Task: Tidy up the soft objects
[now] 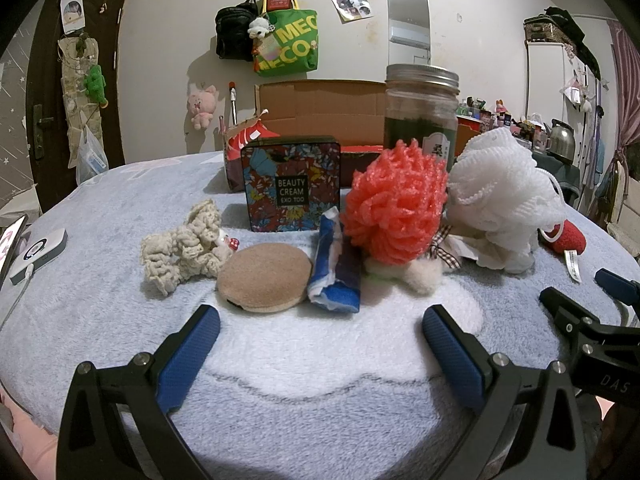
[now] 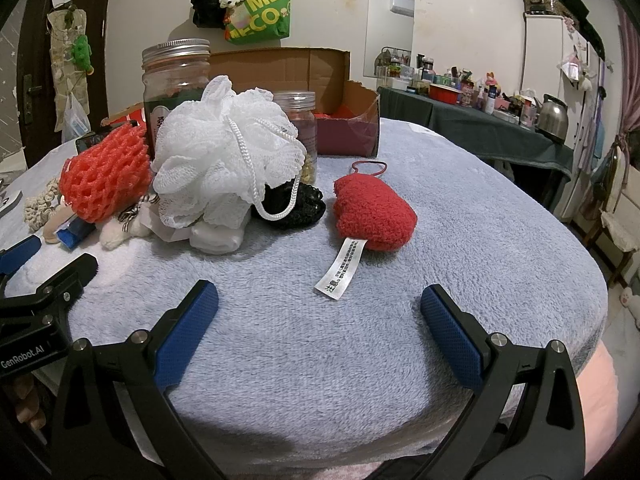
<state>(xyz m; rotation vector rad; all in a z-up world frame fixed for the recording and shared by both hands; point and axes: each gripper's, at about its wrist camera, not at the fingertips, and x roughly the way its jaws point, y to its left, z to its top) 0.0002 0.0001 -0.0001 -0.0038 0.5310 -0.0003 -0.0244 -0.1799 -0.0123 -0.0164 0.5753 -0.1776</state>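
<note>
An off-white wall [image 1: 160, 92] is seen behind the scene. A dark wooden door [image 1: 44, 92] is set at left. A green tote bag [image 1: 289, 44] and a black bag [image 1: 234, 32] are hung on the wall beside a narrow mirror [image 1: 408, 26]. A side table covered with dark green cloth [image 2: 480, 124], crowded with bottles, and a steel kettle [image 2: 553, 118] are noted at right. Pink curtains [image 1: 626, 92] are seen at far right. Lighting is dim and indoor.

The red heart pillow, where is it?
In the right wrist view, the red heart pillow lies on the blanket, right of the white bath pouf.
</note>
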